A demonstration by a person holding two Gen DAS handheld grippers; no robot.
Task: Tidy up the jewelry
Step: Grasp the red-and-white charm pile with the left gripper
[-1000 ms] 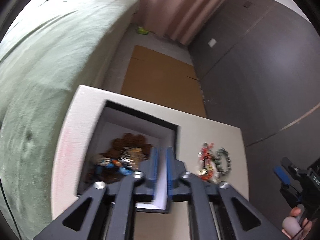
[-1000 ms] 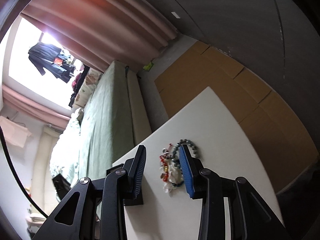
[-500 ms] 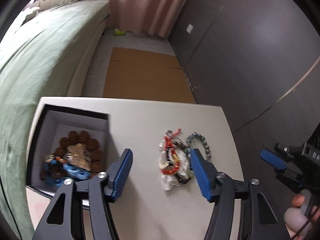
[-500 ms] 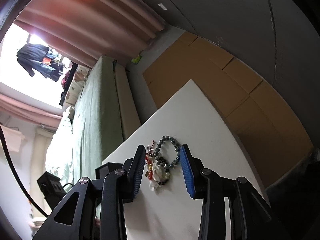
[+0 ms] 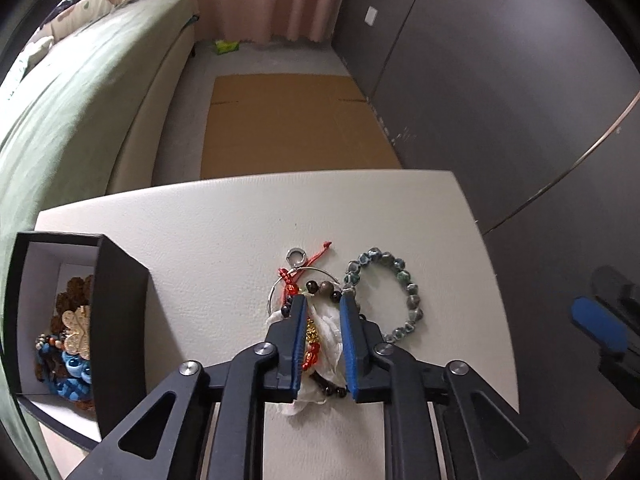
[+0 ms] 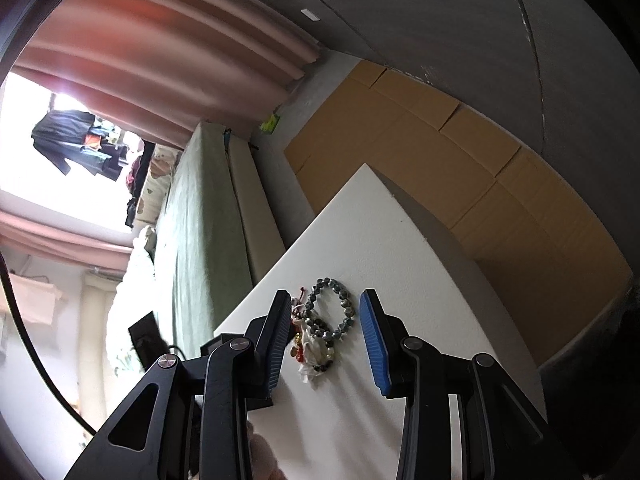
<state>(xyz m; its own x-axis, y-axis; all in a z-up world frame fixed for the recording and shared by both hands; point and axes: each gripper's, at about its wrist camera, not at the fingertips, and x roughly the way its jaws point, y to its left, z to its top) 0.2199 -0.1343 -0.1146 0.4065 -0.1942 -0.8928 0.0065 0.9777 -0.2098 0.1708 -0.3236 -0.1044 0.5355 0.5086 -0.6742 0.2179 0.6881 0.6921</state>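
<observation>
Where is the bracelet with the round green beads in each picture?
Left wrist view: the green bead bracelet lies right of centre on the white table, just right of the left gripper.
Right wrist view: it is low in the middle, between the open right gripper's jaws.
Shared landmark: the tangled jewelry pile beside it.

Soft, even daylight fills the room, and the white bench [image 5: 224,240] is evenly lit with faint shadows. In the right wrist view the window [image 6: 44,188] is blown out to white glare and the curtains [image 6: 160,52] look smeared. Fisheye distortion bends edges; dark vignetting rims both views.
</observation>
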